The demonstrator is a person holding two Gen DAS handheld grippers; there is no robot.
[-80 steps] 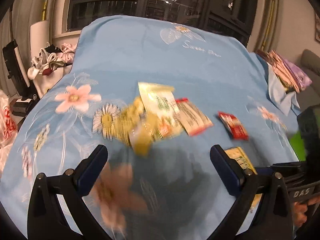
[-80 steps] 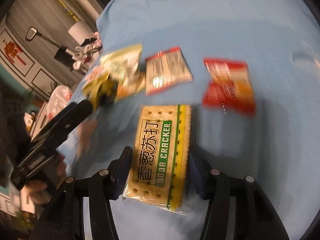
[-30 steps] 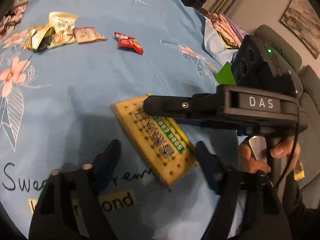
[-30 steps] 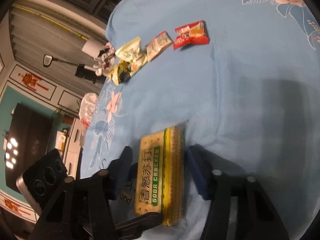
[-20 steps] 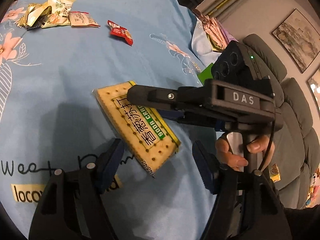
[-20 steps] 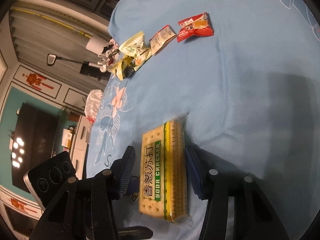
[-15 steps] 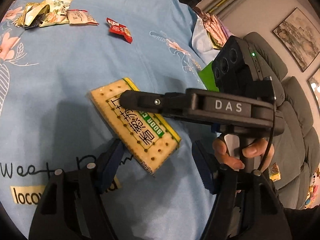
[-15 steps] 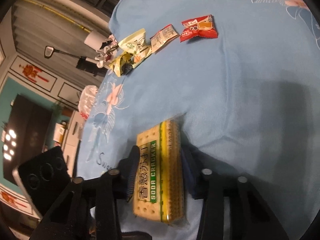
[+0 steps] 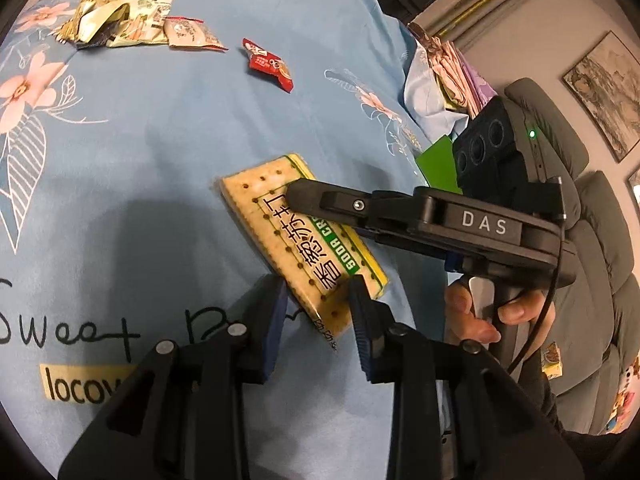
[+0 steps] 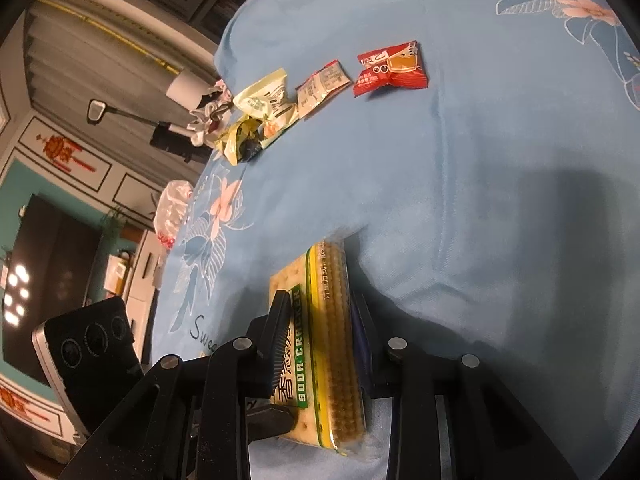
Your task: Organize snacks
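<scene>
both jaws have just been closing: the right hand-held gripper and left hand-held gripper now pinch the cracker pack, ready for lifting.

Pale blue floral-printed cloth spread over the work surface, grey padded armchair stood beside it, framed picture hung on the plain wall, pleated curtain noted by dark window panes, teal panelled wall, dim warm lighting recorded.
</scene>
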